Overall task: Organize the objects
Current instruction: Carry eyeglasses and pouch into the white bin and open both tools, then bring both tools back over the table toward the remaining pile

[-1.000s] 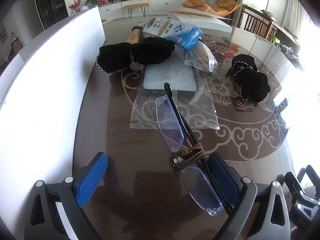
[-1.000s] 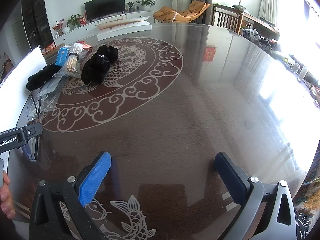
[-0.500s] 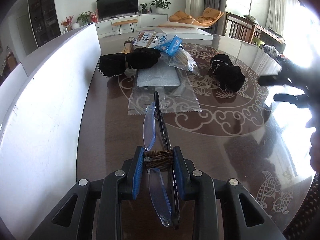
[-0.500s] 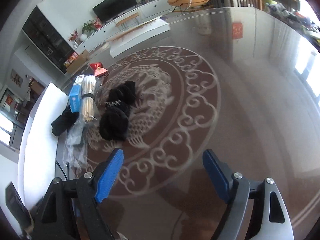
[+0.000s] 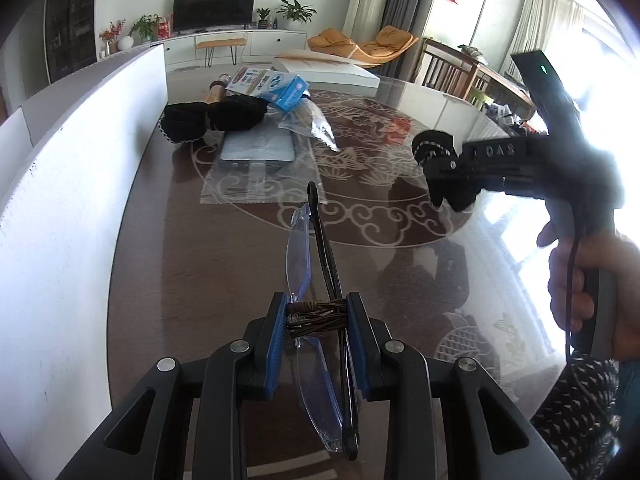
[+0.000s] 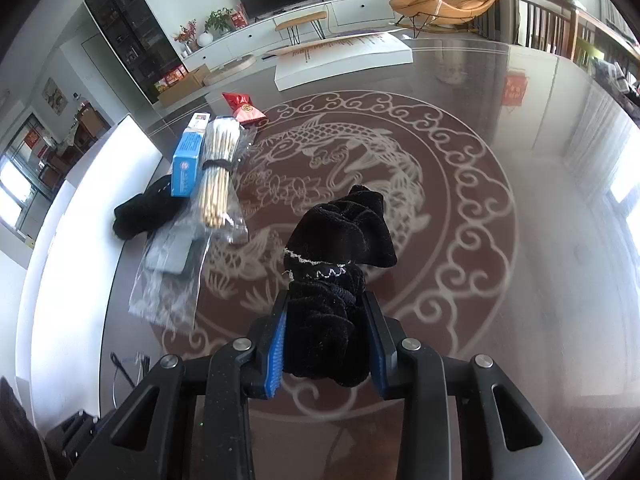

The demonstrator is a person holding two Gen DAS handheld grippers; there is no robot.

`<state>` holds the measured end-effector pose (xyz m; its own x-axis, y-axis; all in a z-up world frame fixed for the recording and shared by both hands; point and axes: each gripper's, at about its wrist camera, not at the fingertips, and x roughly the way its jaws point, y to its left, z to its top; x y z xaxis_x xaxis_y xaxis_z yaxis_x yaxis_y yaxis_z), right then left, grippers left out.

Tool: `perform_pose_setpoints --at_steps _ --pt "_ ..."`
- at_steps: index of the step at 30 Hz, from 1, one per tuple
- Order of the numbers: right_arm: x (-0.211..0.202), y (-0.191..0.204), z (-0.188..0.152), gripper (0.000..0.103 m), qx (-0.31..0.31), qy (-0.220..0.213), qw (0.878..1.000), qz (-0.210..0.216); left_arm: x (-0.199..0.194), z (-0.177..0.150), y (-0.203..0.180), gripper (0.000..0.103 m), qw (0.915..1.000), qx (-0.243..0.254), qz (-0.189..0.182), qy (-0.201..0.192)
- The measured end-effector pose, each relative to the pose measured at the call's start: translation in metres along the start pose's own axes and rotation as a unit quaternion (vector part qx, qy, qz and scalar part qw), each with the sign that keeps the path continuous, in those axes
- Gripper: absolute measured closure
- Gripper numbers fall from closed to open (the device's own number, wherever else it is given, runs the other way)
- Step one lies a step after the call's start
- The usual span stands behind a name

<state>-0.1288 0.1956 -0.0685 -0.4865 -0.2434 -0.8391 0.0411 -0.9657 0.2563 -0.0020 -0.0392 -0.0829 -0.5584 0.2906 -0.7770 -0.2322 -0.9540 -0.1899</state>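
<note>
Left gripper (image 5: 317,322) clamped on folded glasses (image 5: 308,280); right gripper (image 6: 326,340) closing around black velvet pouch (image 6: 340,248), contents apparently hidden.

Left gripper (image 5: 317,320): your jaws are clamped tight on the glasses (image 5: 310,304), pinching them at the cord-wrapped middle, pointing steeply down.
Right gripper (image 6: 326,338): your jaws are closing, blue pads pressing the black pouch (image 6: 336,276) from both sides (it bulges out ahead of them).
Right hand (image 5: 584,280): your fingers wrap the handle, seen from the left wrist.
</note>
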Motion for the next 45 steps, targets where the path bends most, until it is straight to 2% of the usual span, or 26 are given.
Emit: perform_pose_setpoints --at_steps 4,6,8,11,14,16,18,20,21,22,23,26,29,31,33,35,38,41,45 --pt "-0.034 -0.004 -0.032 0.068 0.004 -0.002 1.000 0.019 -0.037 0.014 -0.005 0.074 0.9986 -0.018 -0.042 -0.027" --pt "-0.053 0.011 -0.035 0.068 -0.006 -0.013 0.999 0.039 -0.066 0.026 0.001 0.074 0.9968 -0.027 -0.052 -0.054" --pt "-0.068 0.039 -0.030 0.068 -0.019 -0.026 0.997 0.073 -0.099 0.037 0.015 0.074 0.9948 -0.034 -0.044 -0.086" --pt "-0.090 0.104 -0.019 0.068 -0.060 -0.043 0.987 0.139 -0.142 0.046 0.052 0.074 0.9910 -0.050 0.005 -0.124" --pt "-0.099 0.178 -0.013 0.068 -0.106 -0.044 0.971 0.210 -0.169 0.045 0.102 0.074 0.9840 -0.078 0.082 -0.138" --pt "-0.094 0.224 -0.014 0.068 -0.136 -0.030 0.960 0.243 -0.174 0.039 0.137 0.074 0.9774 -0.096 0.139 -0.127" --pt "-0.081 0.264 -0.020 0.067 -0.165 -0.013 0.954 0.249 -0.171 0.031 0.170 0.073 0.9712 -0.128 0.172 -0.103" --pt "-0.065 0.293 -0.028 0.062 -0.183 0.009 0.950 0.252 -0.159 0.022 0.196 0.070 0.9662 -0.154 0.198 -0.059" --pt "-0.057 0.303 -0.032 0.048 -0.187 0.025 0.948 0.256 -0.152 0.018 0.206 0.066 0.9629 -0.164 0.211 -0.038" --pt "-0.049 0.309 -0.036 0.035 -0.186 0.039 0.947 0.259 -0.147 0.014 0.212 0.056 0.9590 -0.174 0.222 -0.026" --pt "-0.044 0.310 -0.039 0.032 -0.180 0.046 0.948 0.259 -0.145 0.010 0.216 0.046 0.9556 -0.184 0.229 -0.022" --pt "-0.043 0.292 -0.046 0.027 -0.167 0.036 0.952 0.254 -0.145 0.007 0.212 0.029 0.9544 -0.194 0.223 -0.043" --pt "-0.049 0.256 -0.050 0.021 -0.158 -0.006 0.963 0.217 -0.139 0.016 0.196 0.028 0.9588 -0.174 0.217 -0.057" --pt "-0.057 0.222 -0.053 0.012 -0.151 -0.051 0.973 0.169 -0.139 0.026 0.176 0.028 0.9650 -0.151 0.204 -0.065" --pt "-0.055 0.180 -0.065 0.009 -0.132 -0.091 0.983 0.092 -0.137 0.035 0.152 0.028 0.9720 -0.123 0.185 -0.075" --pt "-0.044 0.136 -0.078 0.009 -0.104 -0.094 0.990 0.023 -0.133 0.043 0.124 0.028 0.9800 -0.092 0.158 -0.078" --pt "-0.031 0.079 -0.097 0.009 -0.054 -0.075 0.995 -0.038 -0.120 0.047 0.077 0.026 0.9907 -0.045 0.108 -0.070" --pt "-0.034 0.046 -0.115 0.009 -0.028 -0.081 0.994 -0.071 -0.097 0.047 0.035 0.022 0.9961 -0.004 0.072 -0.050" --pt "-0.054 0.022 -0.121 0.009 0.019 -0.100 0.992 -0.069 -0.065 0.043 -0.003 0.022 0.9990 0.008 0.041 -0.016"
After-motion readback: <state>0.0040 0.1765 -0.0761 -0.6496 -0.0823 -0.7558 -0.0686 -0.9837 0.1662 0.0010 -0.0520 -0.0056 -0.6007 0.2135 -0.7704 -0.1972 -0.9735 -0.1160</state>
